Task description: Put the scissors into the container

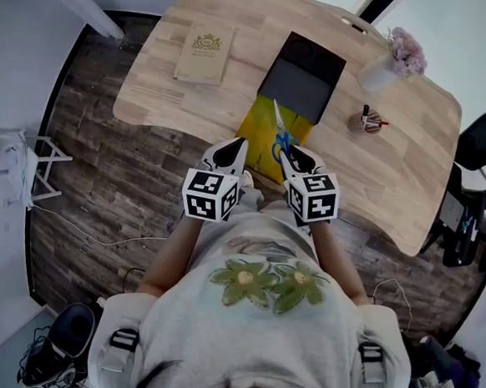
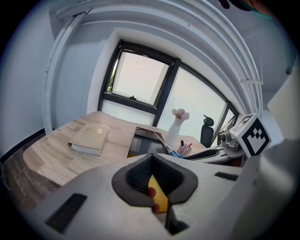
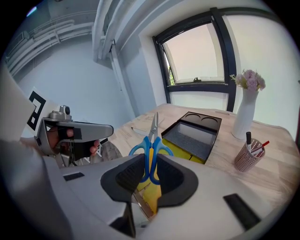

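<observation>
Both forearms reach forward from the torso, with the left gripper and right gripper side by side, tilted downward. The right clamps the scissors by the handles, blades pointing ahead. The left's jaws stand slightly apart, empty.

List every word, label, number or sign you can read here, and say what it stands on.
Book cover: gold emblem and print, too small to read.
Marker cubes: black-and-white square patterns, no letters or numbers.
Nothing else carries legible text.
</observation>
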`<control>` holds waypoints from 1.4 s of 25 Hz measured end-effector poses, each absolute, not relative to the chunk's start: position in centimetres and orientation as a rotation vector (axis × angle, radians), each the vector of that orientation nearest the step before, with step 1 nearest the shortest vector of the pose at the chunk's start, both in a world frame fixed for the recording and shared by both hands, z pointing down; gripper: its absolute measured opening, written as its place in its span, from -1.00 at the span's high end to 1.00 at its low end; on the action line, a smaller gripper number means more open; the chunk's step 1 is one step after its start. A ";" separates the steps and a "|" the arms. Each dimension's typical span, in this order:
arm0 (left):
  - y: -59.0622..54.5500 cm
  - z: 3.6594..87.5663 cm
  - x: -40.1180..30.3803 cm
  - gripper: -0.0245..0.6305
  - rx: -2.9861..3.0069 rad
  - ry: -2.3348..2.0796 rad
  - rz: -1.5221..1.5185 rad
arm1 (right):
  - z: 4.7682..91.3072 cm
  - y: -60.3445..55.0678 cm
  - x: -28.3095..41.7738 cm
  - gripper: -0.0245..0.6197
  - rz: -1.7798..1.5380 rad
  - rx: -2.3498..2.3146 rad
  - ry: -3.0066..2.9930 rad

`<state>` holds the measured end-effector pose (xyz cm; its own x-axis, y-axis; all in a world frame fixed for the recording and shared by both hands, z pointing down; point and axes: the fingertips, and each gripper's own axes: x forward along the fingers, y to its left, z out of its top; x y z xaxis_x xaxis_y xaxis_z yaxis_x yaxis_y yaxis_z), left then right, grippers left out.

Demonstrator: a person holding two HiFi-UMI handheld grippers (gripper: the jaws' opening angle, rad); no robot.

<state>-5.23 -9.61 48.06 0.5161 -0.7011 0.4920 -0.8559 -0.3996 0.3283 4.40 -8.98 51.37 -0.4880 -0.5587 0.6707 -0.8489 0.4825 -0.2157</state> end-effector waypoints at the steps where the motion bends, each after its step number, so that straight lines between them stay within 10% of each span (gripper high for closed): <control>1: -9.8 48.2 -5.3 0.91 2.217 -1.263 0.374 | 51.6 -9.1 4.3 0.67 0.735 1.163 -2.208; 35: -13.2 50.6 -8.1 0.91 2.200 -1.245 0.415 | 56.7 -11.7 2.4 0.67 0.800 1.155 -2.085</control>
